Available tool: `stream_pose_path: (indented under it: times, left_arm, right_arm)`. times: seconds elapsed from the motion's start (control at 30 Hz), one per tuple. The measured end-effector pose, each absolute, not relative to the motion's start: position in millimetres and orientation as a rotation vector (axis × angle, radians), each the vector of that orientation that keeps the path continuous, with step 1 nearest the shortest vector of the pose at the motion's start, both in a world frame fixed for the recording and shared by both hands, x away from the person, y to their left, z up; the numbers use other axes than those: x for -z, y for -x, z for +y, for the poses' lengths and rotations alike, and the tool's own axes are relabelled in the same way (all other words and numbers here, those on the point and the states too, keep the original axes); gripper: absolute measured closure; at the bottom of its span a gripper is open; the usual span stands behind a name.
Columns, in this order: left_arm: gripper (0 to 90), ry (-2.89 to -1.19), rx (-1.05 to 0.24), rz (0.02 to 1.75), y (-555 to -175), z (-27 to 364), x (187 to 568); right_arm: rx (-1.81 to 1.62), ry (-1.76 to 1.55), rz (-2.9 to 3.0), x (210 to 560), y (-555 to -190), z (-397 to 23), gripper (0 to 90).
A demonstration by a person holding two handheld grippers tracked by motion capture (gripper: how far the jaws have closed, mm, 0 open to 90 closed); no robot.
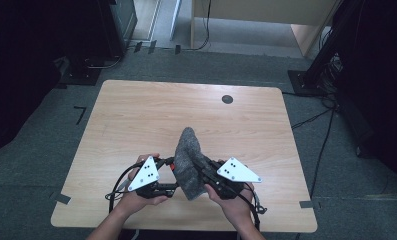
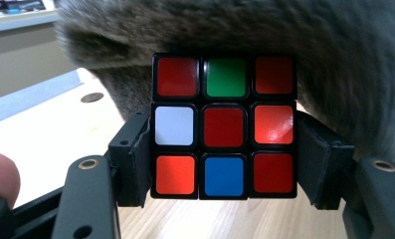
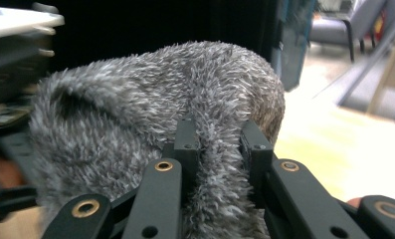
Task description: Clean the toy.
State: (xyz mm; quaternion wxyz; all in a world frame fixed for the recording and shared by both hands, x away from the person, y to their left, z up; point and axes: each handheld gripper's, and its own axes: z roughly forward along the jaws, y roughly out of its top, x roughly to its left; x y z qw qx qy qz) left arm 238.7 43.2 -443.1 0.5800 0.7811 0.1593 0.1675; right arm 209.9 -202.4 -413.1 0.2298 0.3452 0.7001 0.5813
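A Rubik's cube (image 2: 224, 127), mostly red on the face toward the camera, sits clamped between the jaws of my left gripper (image 2: 224, 164). Just behind the cube hangs a grey fluffy sock-like fabric (image 2: 294, 45). In the high view the fabric (image 1: 187, 162) stands up near the table's front edge between both hands. My left gripper (image 1: 170, 175) points right at it, with a bit of red cube (image 1: 170, 166) showing. My right gripper (image 1: 202, 169) comes in from the right. A fold of the fluffy fabric (image 3: 135, 114) is pinched in the right gripper (image 3: 219, 144); a dark opening shows at its left.
The wooden table (image 1: 136, 115) has a round black grommet (image 1: 227, 99) at the back right. Dark stands and cables stand on the carpet on both sides, and a pale desk (image 1: 256, 15) is behind.
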Motion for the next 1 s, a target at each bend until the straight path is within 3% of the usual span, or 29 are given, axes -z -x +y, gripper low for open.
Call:
stream_pose_path:
  times: [0.2,0.47,0.73,0.87,1.0]
  left_arm:
    - [34.6,-1.810,-0.385,0.389,-242.6,47.5,442.8]
    - [34.6,-1.833,-0.373,0.374,-239.4,40.9,445.3]
    - [34.6,-1.800,-0.371,0.401,-244.6,50.0,442.1]
    - [34.6,-1.844,-0.390,0.386,-242.2,42.7,447.6]
    - [34.6,-1.834,-0.389,0.368,-237.7,40.7,443.8]
  right_arm:
    - [-1.507,-1.154,1.891,428.3,-225.2,-224.4,76.1]
    - [-1.629,-0.941,1.939,410.2,-207.3,-201.5,75.8]
    - [-1.559,-1.200,1.856,426.6,-225.6,-230.2,76.1]
    - [-1.652,-1.023,1.865,409.0,-212.3,-215.9,75.9]
    - [-1.636,-0.967,1.930,415.2,-210.9,-203.1,75.9]
